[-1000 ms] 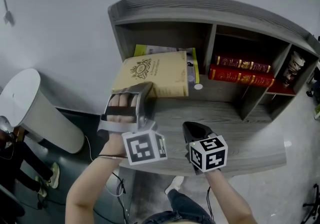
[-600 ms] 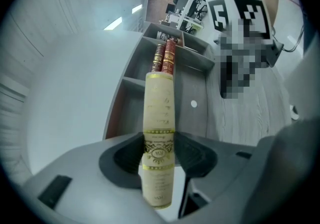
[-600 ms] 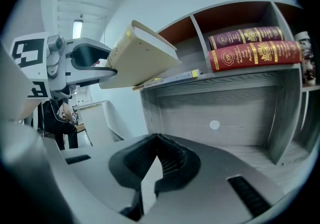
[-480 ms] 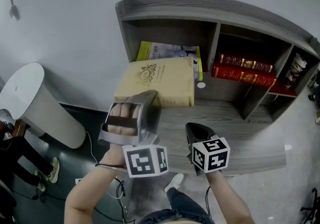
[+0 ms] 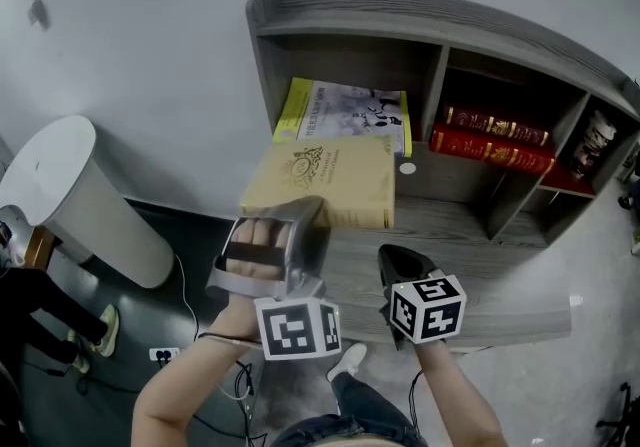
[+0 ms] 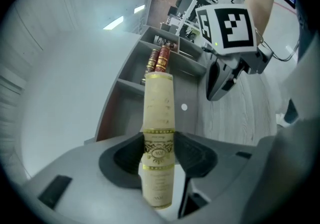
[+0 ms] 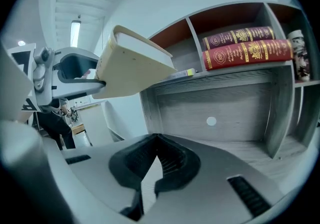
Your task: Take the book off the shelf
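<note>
The tan book [image 5: 325,180] is clamped by its spine in the part-open jaws of the left gripper [image 6: 159,153] and juts ahead of them, out in front of the shelf [image 5: 420,20] (a yellow-green book [image 5: 345,113] lies beyond it). The grip is best held firm and the book level while it is drawn back. The right gripper [image 7: 150,165], alongside, is closed on nothing.

A plain white wall [image 5: 150,25] stands behind the grey wooden shelf unit [image 5: 420,10], a white rounded container [image 5: 70,195] stands left of it on the dark floor [image 5: 140,315], and a long ceiling lamp [image 7: 75,32] is lit.
</note>
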